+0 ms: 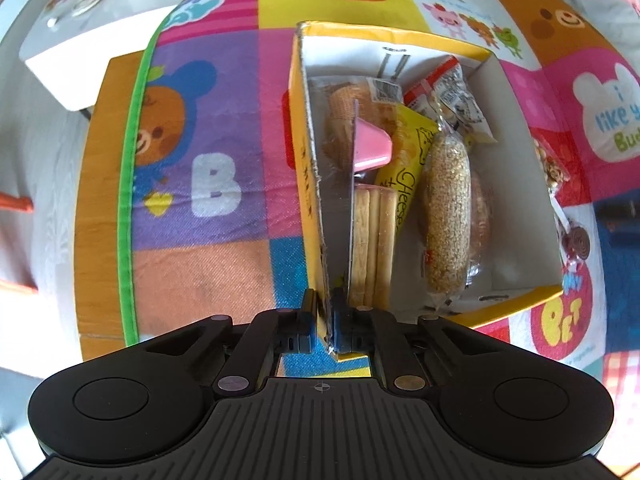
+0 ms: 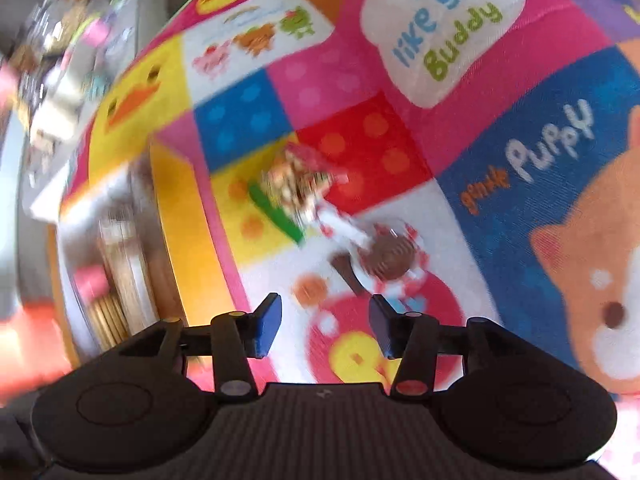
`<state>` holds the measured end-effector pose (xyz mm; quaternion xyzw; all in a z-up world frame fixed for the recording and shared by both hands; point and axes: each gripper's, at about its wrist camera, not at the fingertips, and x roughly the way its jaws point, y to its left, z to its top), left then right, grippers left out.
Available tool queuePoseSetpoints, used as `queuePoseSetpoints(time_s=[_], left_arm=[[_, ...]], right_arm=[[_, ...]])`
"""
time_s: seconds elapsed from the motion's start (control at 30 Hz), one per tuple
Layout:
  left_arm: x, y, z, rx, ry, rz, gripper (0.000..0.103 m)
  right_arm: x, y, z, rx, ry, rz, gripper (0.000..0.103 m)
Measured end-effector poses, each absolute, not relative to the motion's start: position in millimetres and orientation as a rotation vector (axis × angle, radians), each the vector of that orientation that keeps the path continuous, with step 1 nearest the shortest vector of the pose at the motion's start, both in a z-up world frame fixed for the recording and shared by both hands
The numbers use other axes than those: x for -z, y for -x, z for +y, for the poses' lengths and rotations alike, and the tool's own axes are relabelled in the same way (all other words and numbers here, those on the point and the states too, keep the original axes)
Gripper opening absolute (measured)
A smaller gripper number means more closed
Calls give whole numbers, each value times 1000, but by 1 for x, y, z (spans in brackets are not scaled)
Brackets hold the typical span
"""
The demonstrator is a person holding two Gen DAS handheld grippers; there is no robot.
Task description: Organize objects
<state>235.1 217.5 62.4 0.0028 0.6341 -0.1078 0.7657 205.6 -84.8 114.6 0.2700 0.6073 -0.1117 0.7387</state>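
A yellow cardboard box [image 1: 308,184] stands on the colourful play mat. Inside lie a sesame bar [image 1: 448,216], a yellow cheese snack pack [image 1: 408,168], biscuit sticks [image 1: 372,240], a pink wedge-shaped pack [image 1: 370,148] and other wrapped snacks. My left gripper [image 1: 324,316] is shut on the box's near left wall. In the blurred right wrist view, my right gripper [image 2: 325,326] hangs open above the mat with nothing between its fingers. Just beyond it lie a chocolate swirl lollipop [image 2: 390,256] and a bag of mixed snacks [image 2: 298,184]. The box's yellow side [image 2: 192,232] shows at the left.
The cartoon play mat [image 1: 208,184] covers a wooden table [image 1: 96,184]. A white table with cups and small items [image 1: 92,4] stands at the far left. The mixed snack bag [image 1: 554,164] and lollipop [image 1: 578,244] lie on the mat right of the box.
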Motion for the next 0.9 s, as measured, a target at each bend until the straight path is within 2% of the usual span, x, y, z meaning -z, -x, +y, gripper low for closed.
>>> queuePoseSetpoints(time_s=[0.17,0.2,0.4,0.43,0.53,0.57,0.9], left_arm=[[-62,-233,222,212,48,1379,9],[-62,-233,223,209,57,1378,9],[-61,-233,228,195,96,1375,9],[-61,-233,228,194,101,1375,10],[-61,-233,230,191,111,1379,10],[-61,-234,230,192,107,1381,10],[-62,-238,224,239,41,1408,10]], right_arm=[[-91,-258,-102,353,-797,1295,74],[-84,-268,-103,372,-816,1302,75],[-45,-308,-88,473,-671,1417,73],[-42,-309,-86,479,-640,1433,67],[-44,-305,-82,430,-603,1454,60],[-47,-301,-81,414,-591,1463,56],[-145,-189,-40,98,-295,1491,56]])
